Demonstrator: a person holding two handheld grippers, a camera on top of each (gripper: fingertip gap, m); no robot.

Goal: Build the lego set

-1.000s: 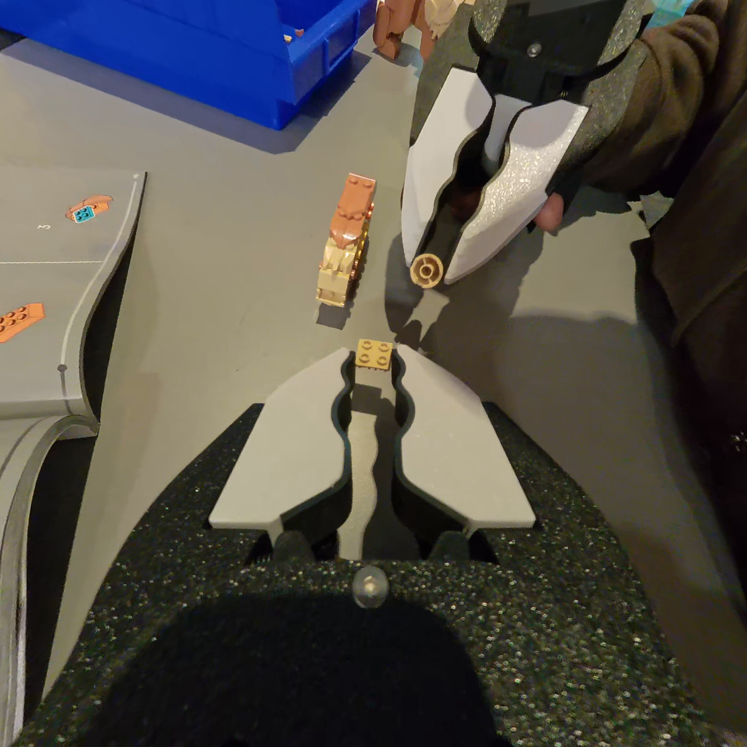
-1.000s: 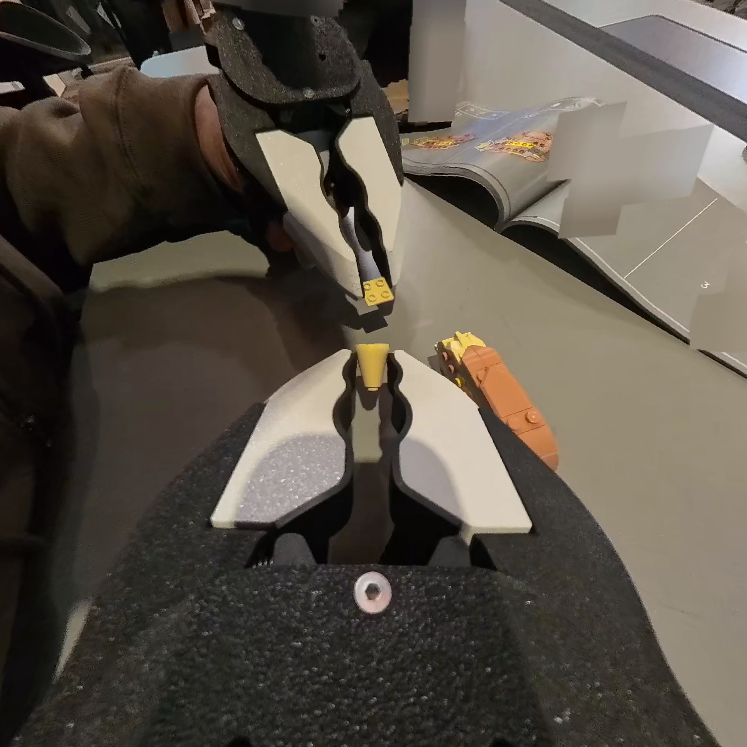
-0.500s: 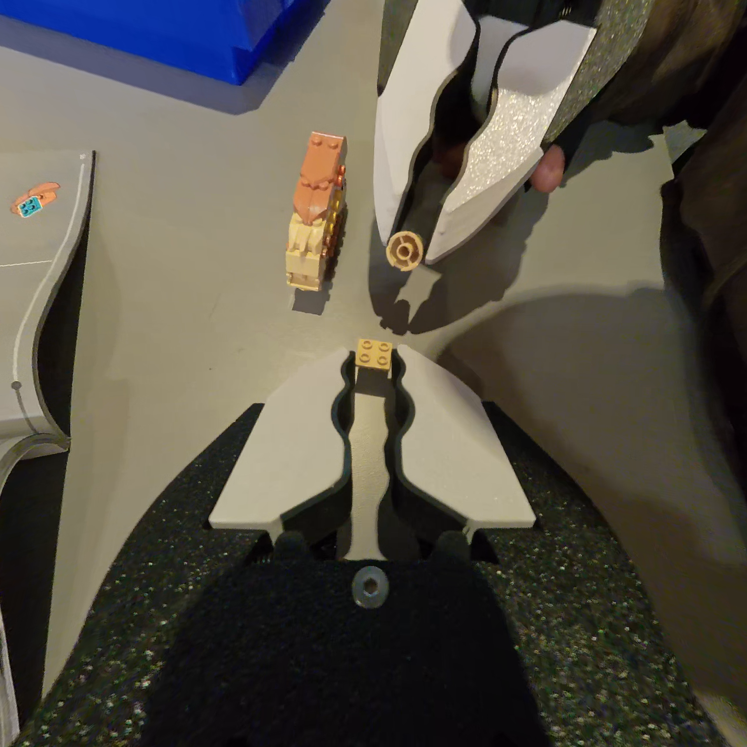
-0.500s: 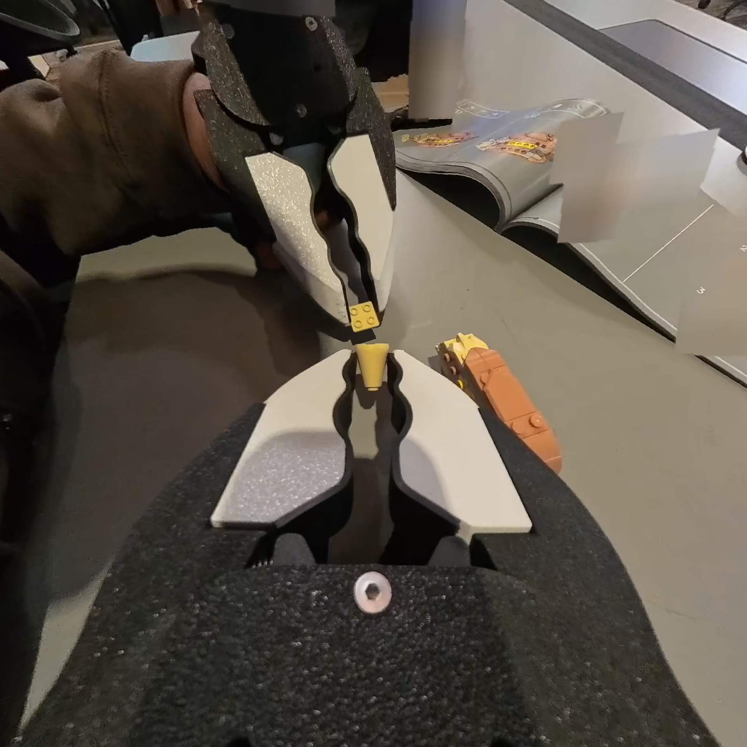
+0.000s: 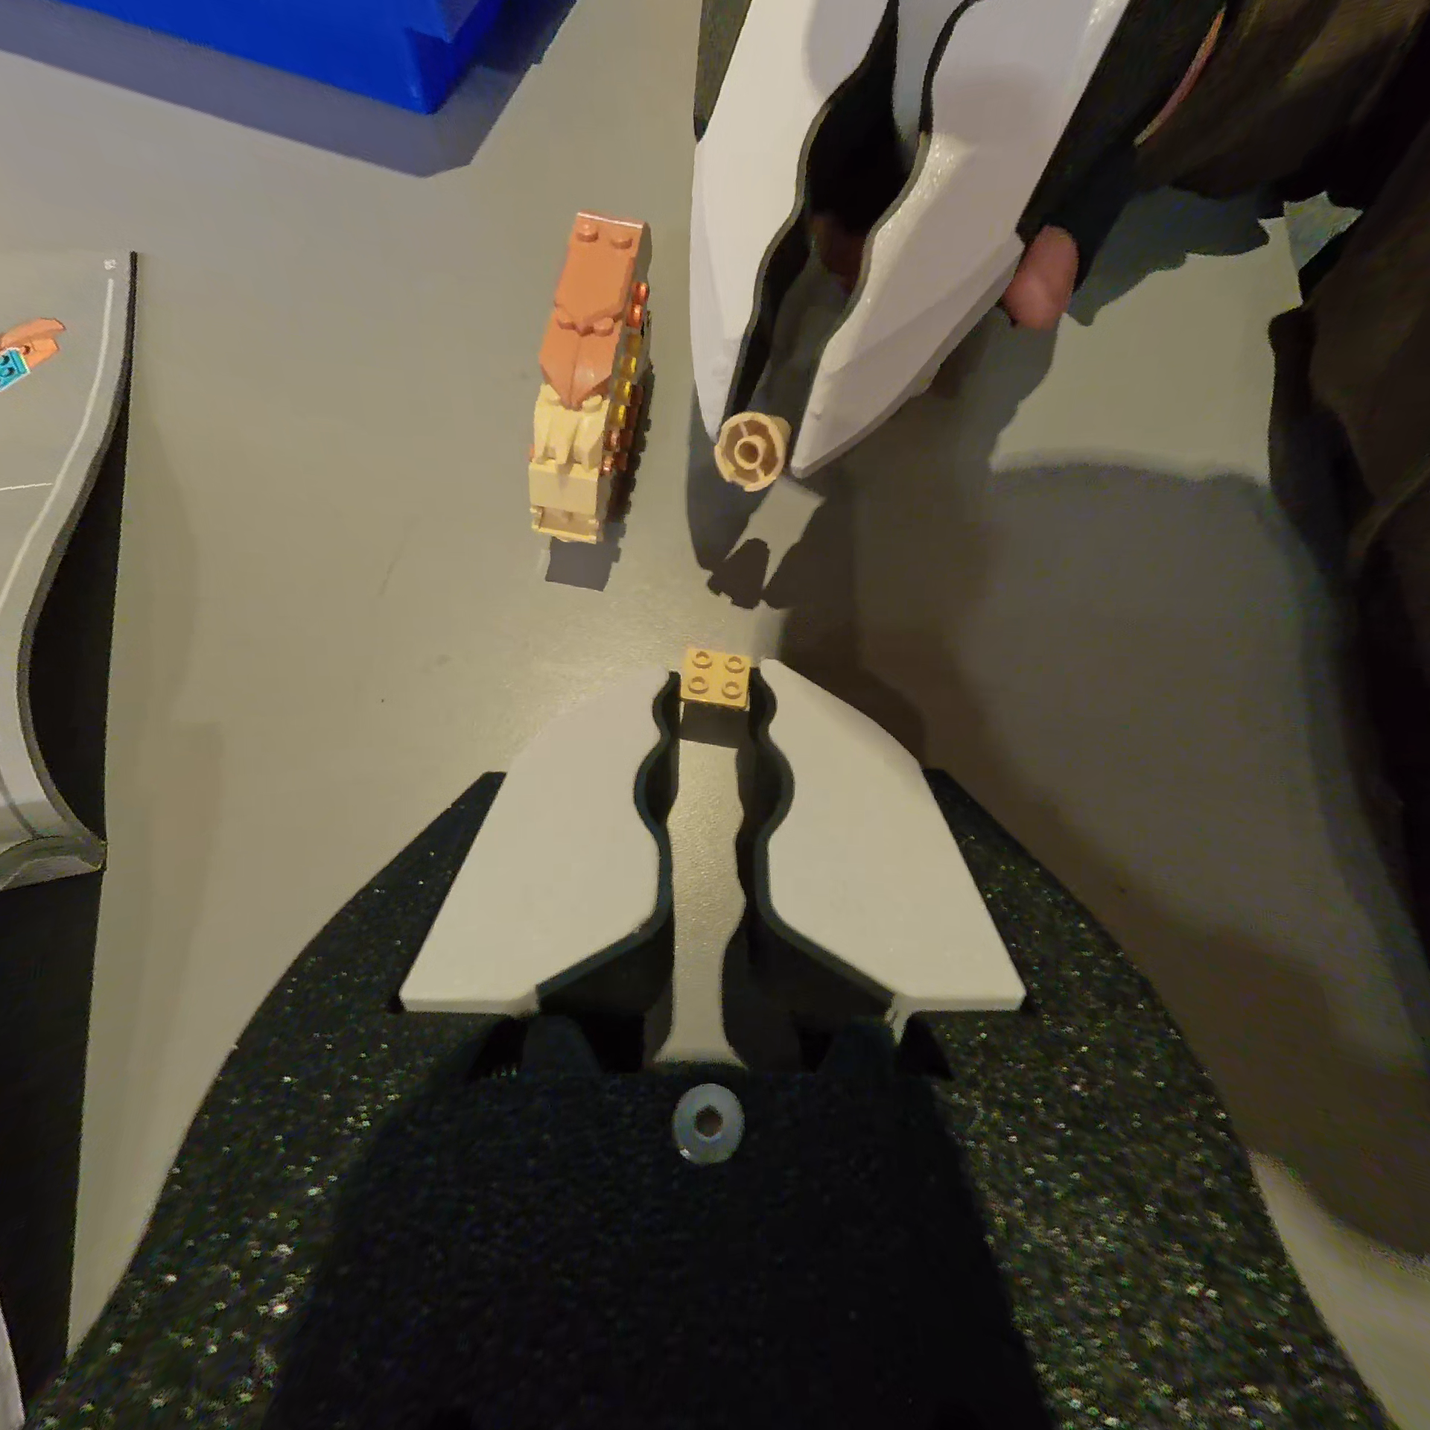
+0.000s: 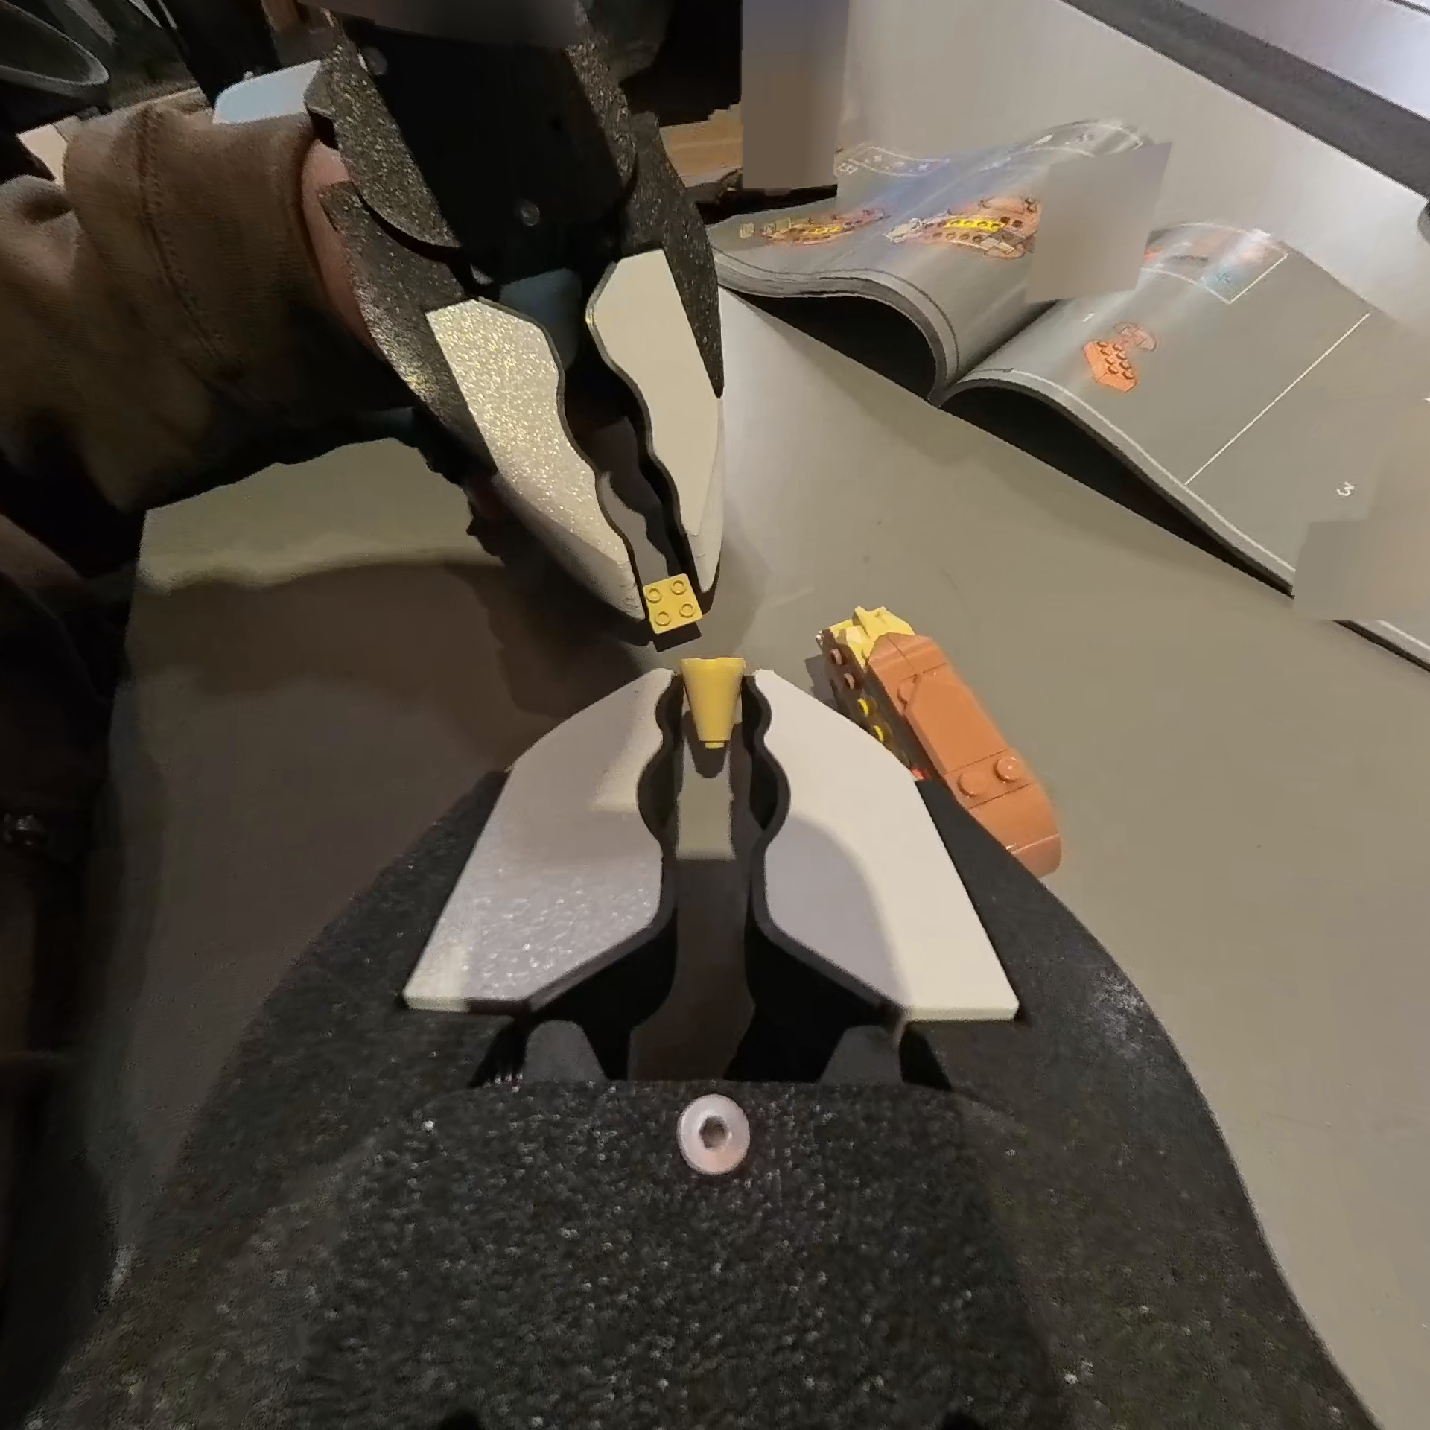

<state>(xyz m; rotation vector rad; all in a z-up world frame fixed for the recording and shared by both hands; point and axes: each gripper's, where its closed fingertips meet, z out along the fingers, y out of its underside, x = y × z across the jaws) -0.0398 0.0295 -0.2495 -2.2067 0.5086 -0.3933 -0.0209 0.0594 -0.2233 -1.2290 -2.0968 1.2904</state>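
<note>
My left gripper (image 5: 716, 681) is shut on a small tan two-by-two brick (image 5: 716, 678), studs up, above the grey table. My right gripper (image 6: 710, 685) is shut on a tan cone piece (image 6: 710, 700), wide end forward. The two face each other tip to tip. In the left wrist view the right gripper (image 5: 762, 453) shows the cone's round base (image 5: 752, 451) just beyond my brick. In the right wrist view the left gripper (image 6: 675, 607) holds the brick (image 6: 675, 606) just above the cone. A partly built tan and brown model (image 5: 592, 395) lies on the table beside them (image 6: 940, 735).
An open instruction booklet (image 6: 1122, 340) lies on the table, its edge at the left of the left wrist view (image 5: 62, 495). A blue bin (image 5: 325, 46) stands at the far left. A person's brown sleeve (image 6: 155, 309) and hand hold the grippers. One gripper's finger ends stand about 5 centimeters off the other's.
The two grippers have come closer together. The cone and the brick are now nearly touching. Both grips have stayed shut.
</note>
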